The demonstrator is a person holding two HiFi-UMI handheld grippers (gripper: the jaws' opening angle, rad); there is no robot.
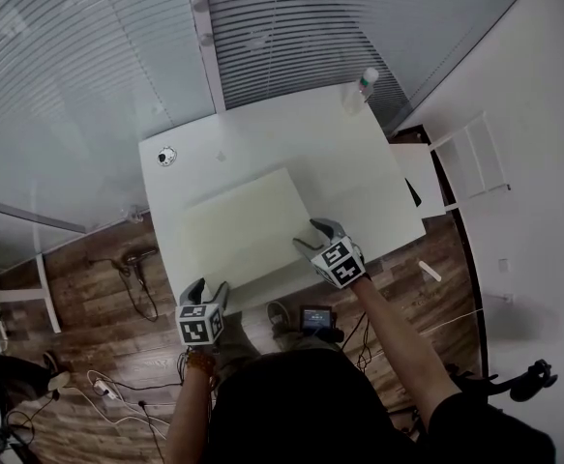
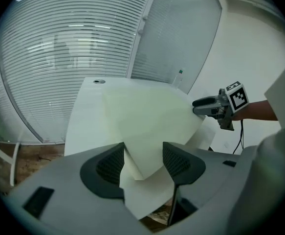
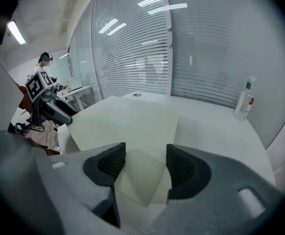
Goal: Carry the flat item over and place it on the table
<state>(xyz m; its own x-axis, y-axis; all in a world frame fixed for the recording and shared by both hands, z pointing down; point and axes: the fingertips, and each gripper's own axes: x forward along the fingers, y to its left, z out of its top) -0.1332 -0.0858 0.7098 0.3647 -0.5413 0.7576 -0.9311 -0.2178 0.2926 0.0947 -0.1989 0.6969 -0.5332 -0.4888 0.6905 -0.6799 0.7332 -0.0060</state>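
Observation:
A pale cream flat sheet (image 1: 243, 225) lies on the white table (image 1: 359, 177), reaching its near edge. My left gripper (image 1: 207, 288) is at the sheet's near left corner. In the left gripper view that corner (image 2: 142, 146) sits in the gap of the open left gripper (image 2: 143, 155), and neither pad presses on it. My right gripper (image 1: 311, 237) is at the near right corner. The right gripper (image 3: 144, 158) is also open, with the sheet's corner (image 3: 140, 180) in its gap. Each gripper view shows the other one across the sheet: right gripper (image 2: 203, 104), left gripper (image 3: 59, 114).
A clear bottle (image 1: 364, 83) stands at the table's far right corner. A small round fitting (image 1: 166, 156) sits near the far left corner. Glass walls with blinds run behind the table. A white rack (image 1: 470, 158) stands to the right, and cables (image 1: 132, 278) lie on the wooden floor at left.

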